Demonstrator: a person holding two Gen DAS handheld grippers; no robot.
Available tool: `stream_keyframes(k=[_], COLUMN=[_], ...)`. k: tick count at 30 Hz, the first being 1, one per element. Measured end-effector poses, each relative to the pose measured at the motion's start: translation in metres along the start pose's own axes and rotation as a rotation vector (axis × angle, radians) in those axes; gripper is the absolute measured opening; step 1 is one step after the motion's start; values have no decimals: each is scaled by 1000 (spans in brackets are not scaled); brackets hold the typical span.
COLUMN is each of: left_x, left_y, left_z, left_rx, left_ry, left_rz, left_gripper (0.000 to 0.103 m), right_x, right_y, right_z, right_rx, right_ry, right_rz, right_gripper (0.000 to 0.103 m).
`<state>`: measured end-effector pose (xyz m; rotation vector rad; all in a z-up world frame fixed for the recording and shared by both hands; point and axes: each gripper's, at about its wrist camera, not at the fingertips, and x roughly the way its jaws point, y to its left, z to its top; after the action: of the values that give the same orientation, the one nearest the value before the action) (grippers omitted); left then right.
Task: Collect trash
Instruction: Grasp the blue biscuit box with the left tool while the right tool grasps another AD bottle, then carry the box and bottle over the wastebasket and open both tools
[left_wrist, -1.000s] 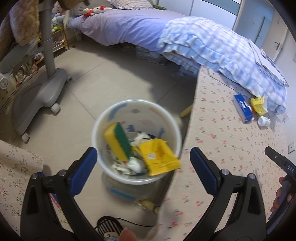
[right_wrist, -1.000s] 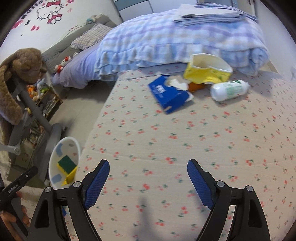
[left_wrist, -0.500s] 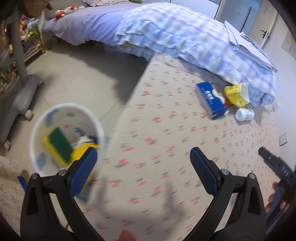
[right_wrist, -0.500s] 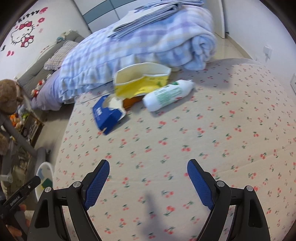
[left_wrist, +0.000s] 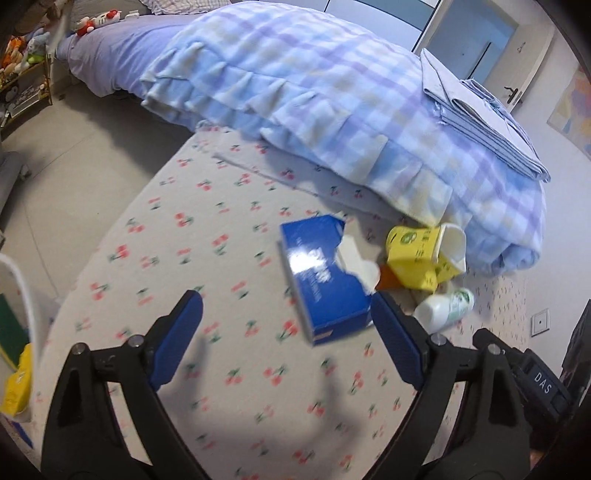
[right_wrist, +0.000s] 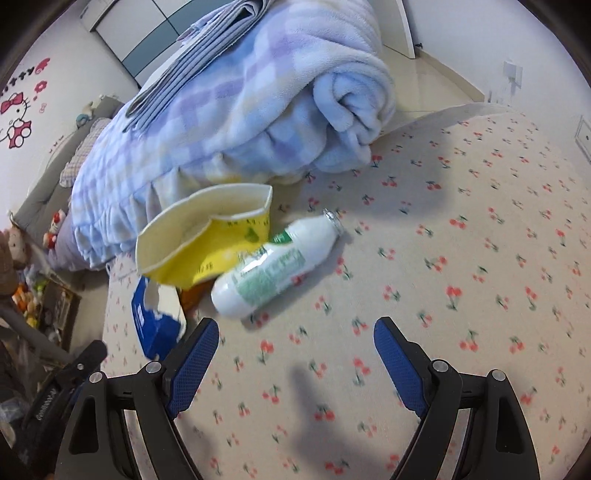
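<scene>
A torn blue tissue box (left_wrist: 325, 280) lies on the cherry-print bed sheet (left_wrist: 221, 258), just ahead of my left gripper (left_wrist: 291, 314). Its jaws are closing, still wide apart, with nothing between them. Behind the box are a crushed yellow paper cup (left_wrist: 424, 254) and a white bottle with a green label (left_wrist: 443, 310) on its side. In the right wrist view the bottle (right_wrist: 273, 269) and yellow cup (right_wrist: 207, 236) lie ahead and left of my right gripper (right_wrist: 295, 354), which stands open and empty. The blue box (right_wrist: 159, 317) is at its left.
A rolled blue-checked blanket (left_wrist: 332, 92) with folded sheets (left_wrist: 480, 110) on top lies behind the trash. The white bin's rim (left_wrist: 22, 284) shows at the left edge, above a yellow wrapper (left_wrist: 16, 384). Bare floor (left_wrist: 74, 155) is left of the bed; a toy shelf (right_wrist: 40, 306) stands beyond.
Both grippers have swung away from the bin and over the bed toward the trash pile. The box, cup and bottle now appear much closer. The left jaws have narrowed slightly.
</scene>
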<state>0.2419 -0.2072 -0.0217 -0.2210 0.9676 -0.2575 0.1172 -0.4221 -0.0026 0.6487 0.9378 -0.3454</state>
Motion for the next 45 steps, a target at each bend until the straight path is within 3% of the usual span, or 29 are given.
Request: stream_keyframes(k=[2, 6, 9, 14, 16, 19, 21, 26, 45], left_x=[12, 39, 50, 58, 60, 61, 61, 47, -75], left_y=[-8, -17, -16, -18, -21, -25, -26, -17, 26], left_z=[4, 8, 9, 9, 10, 8, 6, -4, -46], left_rx=[-2, -5, -22, -4, 5, 42, 67, 53, 100], left_ry=[-5, 9, 1, -7, 4, 20, 34, 73, 50], left_rz=[-1, 21, 34, 42, 38, 54, 59, 28, 2], left_gripper=[89, 70, 66, 53, 42, 42, 41, 41, 40], right_x=[13, 35, 51, 65, 67, 66, 64, 52, -57], right_y=[2, 6, 9, 21, 25, 29, 30, 19, 21], right_z=[10, 19, 22, 25, 24, 20, 18, 10, -56], right_rx=[15, 60, 78, 48, 38, 24, 7, 15, -55], right_ry=[2, 5, 12, -21, -30, -39, -27, 42, 77], right_rz=[13, 42, 48, 0, -22, -61, -112, -92, -63], right_gripper=[87, 87, 87, 89, 89, 77, 56, 42, 41])
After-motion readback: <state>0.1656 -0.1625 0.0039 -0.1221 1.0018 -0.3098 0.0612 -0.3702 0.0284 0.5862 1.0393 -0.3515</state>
